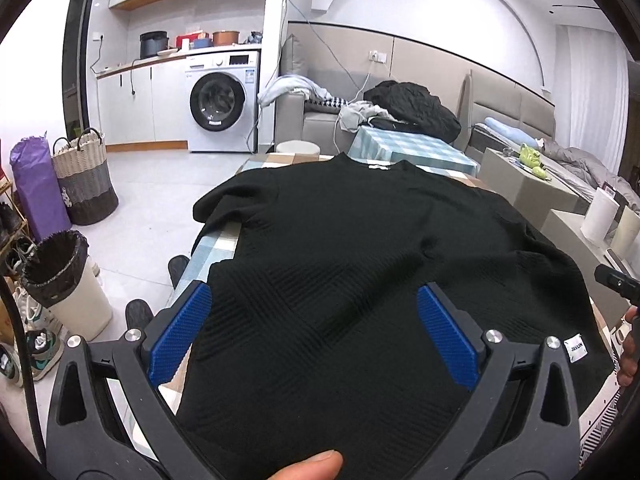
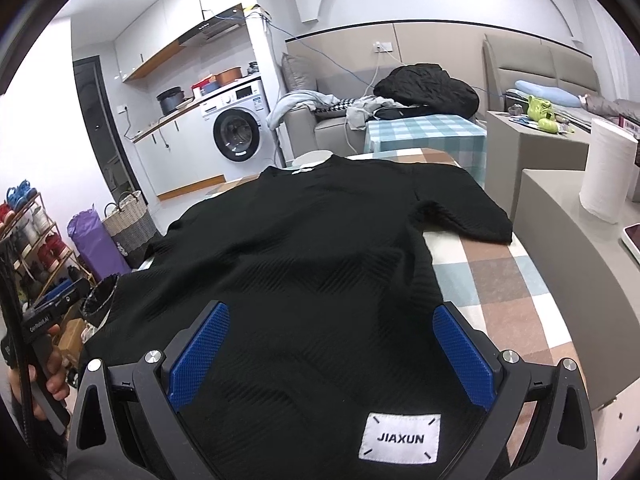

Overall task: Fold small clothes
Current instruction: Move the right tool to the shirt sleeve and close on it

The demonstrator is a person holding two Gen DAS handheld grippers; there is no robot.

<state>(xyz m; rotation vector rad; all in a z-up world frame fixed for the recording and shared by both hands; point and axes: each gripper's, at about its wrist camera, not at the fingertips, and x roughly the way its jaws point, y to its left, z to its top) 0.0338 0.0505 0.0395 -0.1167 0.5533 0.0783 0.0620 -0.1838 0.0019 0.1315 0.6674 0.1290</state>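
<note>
The black shirt point(image 1: 340, 248) lies flat on the worktop point(image 2: 500, 280), collar toward frame top; both claws, left point(image 1: 314, 332) and right point(image 2: 332, 352), hang released over its hem.

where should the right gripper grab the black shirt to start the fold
Judging by the pose, take the black shirt at its near hem, beside the white label, coming in low from the near edge. The right gripper already hangs open over that flat hem.
</note>
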